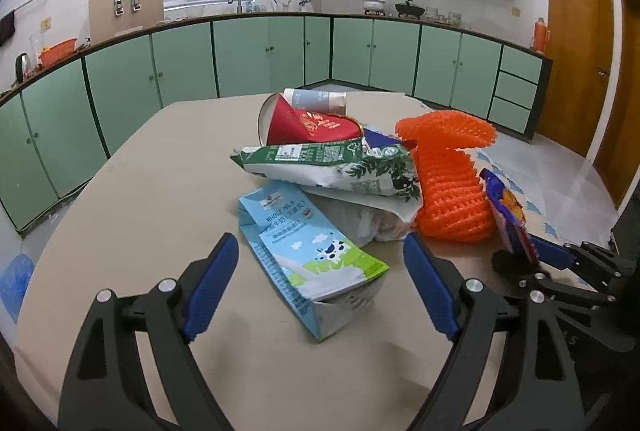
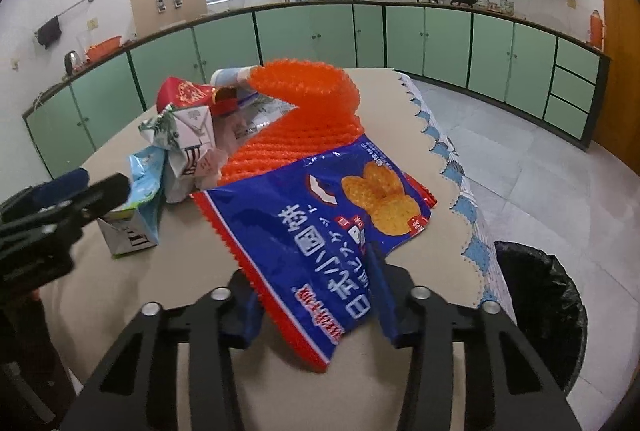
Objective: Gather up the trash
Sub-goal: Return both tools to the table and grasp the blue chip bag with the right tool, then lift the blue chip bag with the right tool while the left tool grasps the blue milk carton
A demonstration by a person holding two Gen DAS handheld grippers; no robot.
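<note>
A pile of trash lies on the beige table [image 1: 132, 191]. My left gripper [image 1: 320, 267] is open, its fingers either side of a light blue milk carton [image 1: 312, 251] lying on the table. My right gripper [image 2: 316, 295] is shut on a blue cracker bag [image 2: 320, 231], which it holds lifted off the table; it also shows in the left wrist view [image 1: 508, 215]. Behind lie an orange foam net [image 1: 448, 183], a green and white carton [image 1: 332, 167], a red cup [image 1: 312, 127] and a grey bottle [image 1: 320, 101].
A bin with a black liner [image 2: 540, 311] stands on the floor to the right of the table. Green kitchen cabinets [image 1: 260, 55] run along the walls. A wooden door [image 1: 576, 55] is at the right.
</note>
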